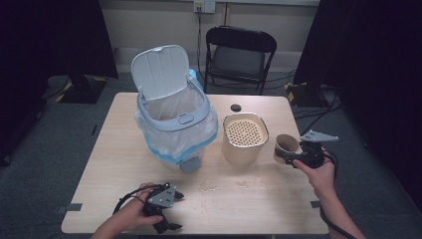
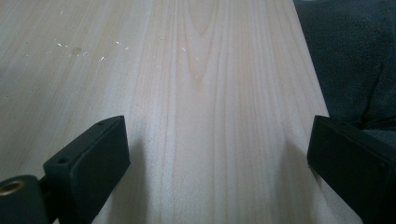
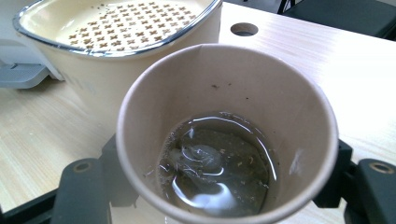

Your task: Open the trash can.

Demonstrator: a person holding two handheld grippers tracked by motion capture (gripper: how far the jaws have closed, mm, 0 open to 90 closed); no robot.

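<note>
I can read no brand, label or writing anywhere on these things. My right tongs (image 1: 291,158) are clamped on the sides of a brown paper cup (image 3: 227,135), smooth-walled and round, with a thin layer of murky liquid and small specks at its bottom; I hold it upright near the right edge of the pale wood-grain table (image 1: 259,199), just beside a cream container (image 1: 244,138). That container is rounded, with a shiny metal-looking rim and a perforated insert patterned with small cross-shaped holes. To its left stands a white and pale blue plastic bin (image 1: 174,117), its hinged lid (image 1: 160,71) up and a thin clear liner bag puffed out around its body. My left tongs (image 2: 217,154) sit low over the table at the near edge, jaws wide apart with only bare wood between them. A few pale crumbs (image 1: 211,189) lie scattered on the table.
</note>
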